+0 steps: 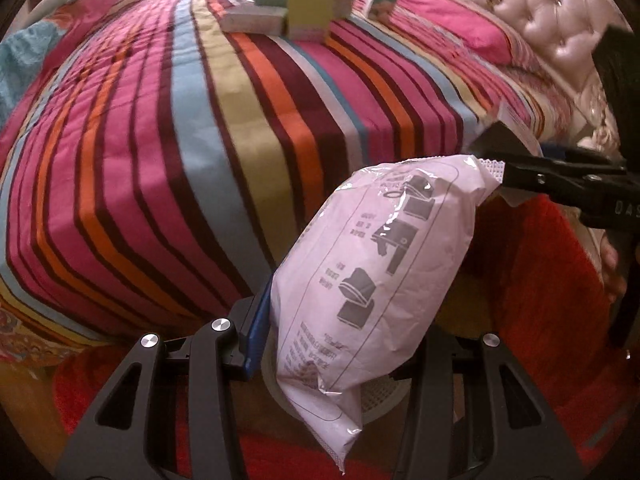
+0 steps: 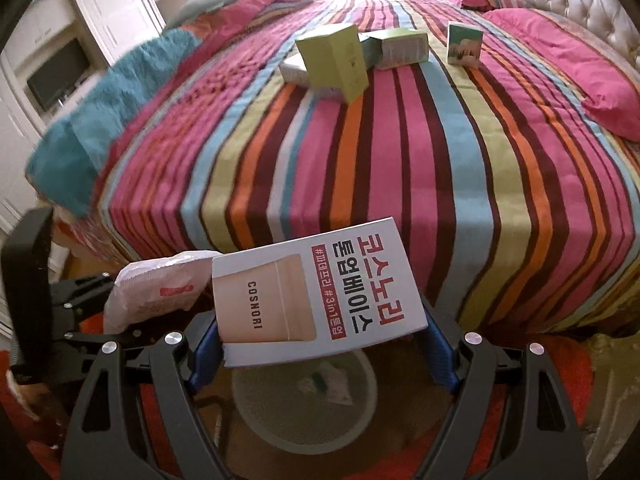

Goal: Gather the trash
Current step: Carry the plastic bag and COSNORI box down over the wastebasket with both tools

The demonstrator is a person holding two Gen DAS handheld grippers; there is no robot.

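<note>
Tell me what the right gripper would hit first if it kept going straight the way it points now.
The right gripper, shut on the white Cosnori box, points at the striped bedspread; it would likely meet that first. The trash basket sits below that line, though depth is unclear.

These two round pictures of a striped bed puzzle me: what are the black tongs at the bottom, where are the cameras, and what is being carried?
No robot is here: a person holds a pair of tongs in each hand, and each has a wide-angle camera looking forward along its two fingers, hence the round, bent pictures.

The left camera shows the left tongs shut on a white plastic packet printed with drawings. The right tongs reach in from its right edge.

The right camera shows the right tongs shut on a white Cosnori box with red Korean lettering. Below it stands a round waste basket on a red rug, with some scraps already inside.

Ahead lies the striped bed. Several small green and white boxes remain on it, probably the next trash to collect.
</note>
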